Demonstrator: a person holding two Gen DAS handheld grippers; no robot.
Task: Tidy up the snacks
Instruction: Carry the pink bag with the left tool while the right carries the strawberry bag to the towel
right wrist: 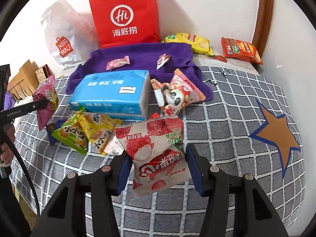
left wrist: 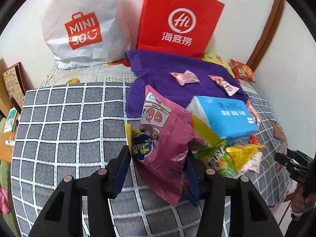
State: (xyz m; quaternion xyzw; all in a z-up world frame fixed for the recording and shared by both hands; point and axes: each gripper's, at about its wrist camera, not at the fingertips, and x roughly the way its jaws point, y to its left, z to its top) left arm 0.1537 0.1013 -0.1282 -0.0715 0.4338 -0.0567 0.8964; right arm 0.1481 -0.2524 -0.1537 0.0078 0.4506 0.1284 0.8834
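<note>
Two snack packets are in hand, the left gripper [left wrist: 156, 169] clamping a pink packet [left wrist: 164, 148] and the right gripper [right wrist: 156, 167] a lychee packet [right wrist: 156, 154], while only two candies [right wrist: 118, 62] lie on the purple towel [right wrist: 142, 57], leaving the pile [right wrist: 86, 132] unsorted.

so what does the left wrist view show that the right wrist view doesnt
Only the left wrist view: the left gripper up close, shut on a pink snack pack. Only the right wrist view: the right gripper shut on a lychee snack pack, and a brown star on the checked blanket. Both: the red bag, purple towel and blue tissue pack.
</note>
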